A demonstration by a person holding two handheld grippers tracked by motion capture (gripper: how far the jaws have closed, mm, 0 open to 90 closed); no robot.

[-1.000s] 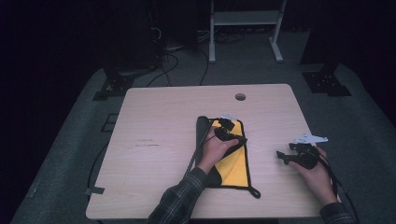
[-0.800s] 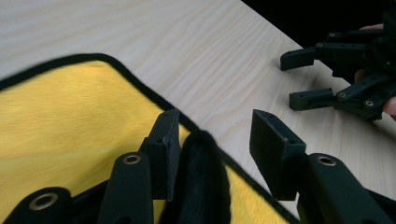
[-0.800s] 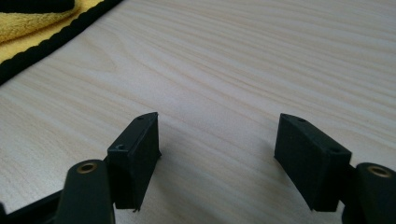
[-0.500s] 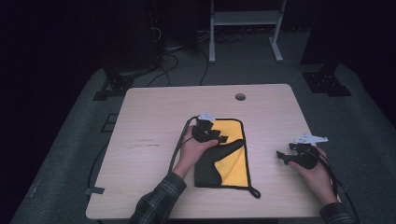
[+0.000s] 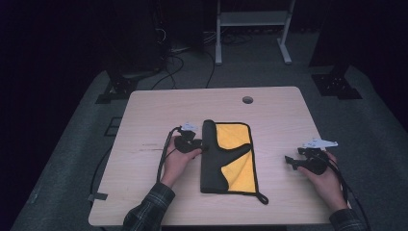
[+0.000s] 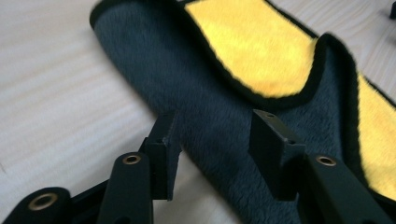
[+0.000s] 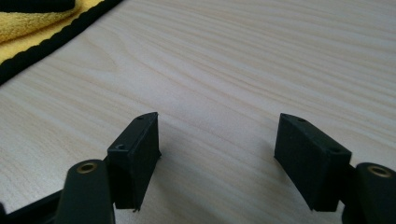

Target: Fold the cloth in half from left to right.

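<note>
A yellow cloth with black trim lies in the middle of the table. Its dark grey side is folded over along the left. My left gripper rests at that fold's left edge, pointing right. In the left gripper view the gripper stands open; its jaws have just been opening and then closing a little. The grey fold lies between and beyond the fingers, which do not press it. My right gripper rests on the bare wood right of the cloth. It is open with nothing between its fingers.
A round hole sits near the table's far edge. A small black loop hangs off the cloth's near right corner. A corner of the cloth shows at the top left of the right gripper view. Cables trail from both grippers.
My left hand has slid leftward from over the cloth's middle to its left edge, and the dark fold now lies uncovered. The right hand has stayed put.
</note>
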